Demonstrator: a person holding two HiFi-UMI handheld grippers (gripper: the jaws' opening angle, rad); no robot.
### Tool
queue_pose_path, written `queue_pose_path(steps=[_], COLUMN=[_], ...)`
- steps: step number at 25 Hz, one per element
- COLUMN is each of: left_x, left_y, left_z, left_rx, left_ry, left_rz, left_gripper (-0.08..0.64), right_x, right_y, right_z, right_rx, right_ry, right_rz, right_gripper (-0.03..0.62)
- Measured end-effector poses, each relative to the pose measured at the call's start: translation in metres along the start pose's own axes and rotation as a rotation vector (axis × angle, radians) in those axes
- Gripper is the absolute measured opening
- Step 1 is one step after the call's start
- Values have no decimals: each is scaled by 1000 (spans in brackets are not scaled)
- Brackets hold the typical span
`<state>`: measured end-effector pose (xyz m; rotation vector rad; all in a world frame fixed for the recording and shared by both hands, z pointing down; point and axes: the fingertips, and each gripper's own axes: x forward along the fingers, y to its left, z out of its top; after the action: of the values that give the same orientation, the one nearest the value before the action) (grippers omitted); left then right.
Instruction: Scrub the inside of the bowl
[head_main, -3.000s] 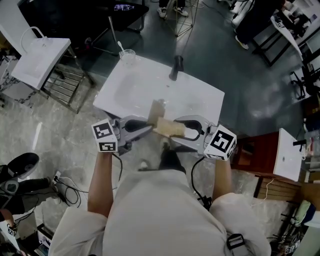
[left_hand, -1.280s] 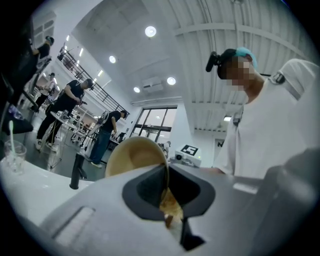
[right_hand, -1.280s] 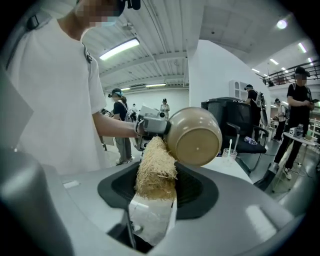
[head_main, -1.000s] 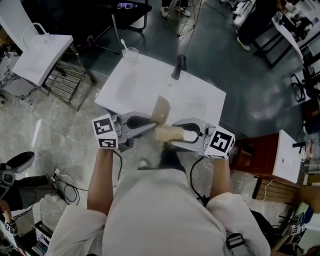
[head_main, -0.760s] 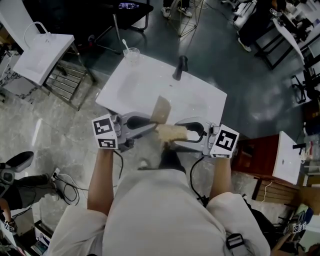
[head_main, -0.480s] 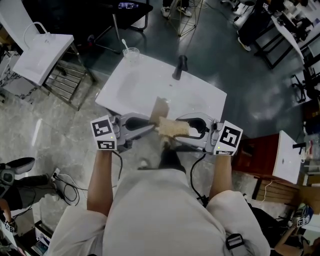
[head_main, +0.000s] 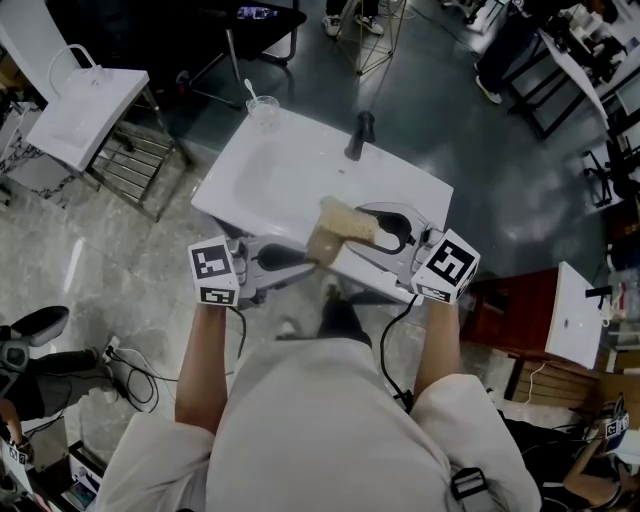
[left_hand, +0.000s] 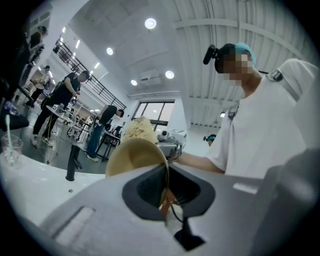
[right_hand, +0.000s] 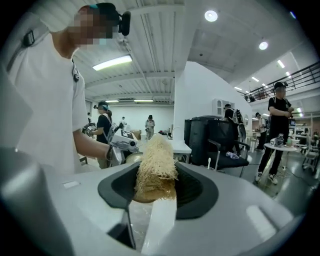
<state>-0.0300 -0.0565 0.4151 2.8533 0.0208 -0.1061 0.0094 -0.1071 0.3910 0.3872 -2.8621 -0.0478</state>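
Fingers of the left gripper (left_hand: 167, 192) are pinched nearly together on the thin rim of the tan round bowl (left_hand: 134, 156), which they hold on edge in the air, over the near side of the white bench with its sunken basin (head_main: 265, 175). Gripping by the rim looks deliberate: it leaves the hollow of the bowl free and turned toward the other tool. Opposite it, the right gripper (right_hand: 155, 196) has its fingers partly apart but clamped on a pale straw-coloured fibre scrubber (right_hand: 156, 165), whose bushy end sticks out well past the tips so that the fibres, not the hard fingers, meet the bowl. From overhead the scrubber sits right at the bowl's upper edge; whether it presses the inner wall at this instant I cannot tell. Working over the basin seems sensible, since anything loosened would fall there. Further off, a black tap (head_main: 357, 135) stands at the bench's far edge and a clear plastic cup (head_main: 262, 108) at its far corner, both well apart from the work.
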Motion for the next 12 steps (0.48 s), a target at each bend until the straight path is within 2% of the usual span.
queue_pose_path(steps=[6, 12], left_x=[-1, 1], left_y=[-9, -24], left_z=[5, 18], left_rx=[12, 27], left_ry=[-8, -57], left_rz=[-37, -113], left_gripper=[15, 15], right_x=[-2, -4], right_y=[-14, -26], right_z=[-12, -44], right_rx=[12, -5], right_ry=[10, 117], right_rz=[-79, -149], right_gripper=[199, 199])
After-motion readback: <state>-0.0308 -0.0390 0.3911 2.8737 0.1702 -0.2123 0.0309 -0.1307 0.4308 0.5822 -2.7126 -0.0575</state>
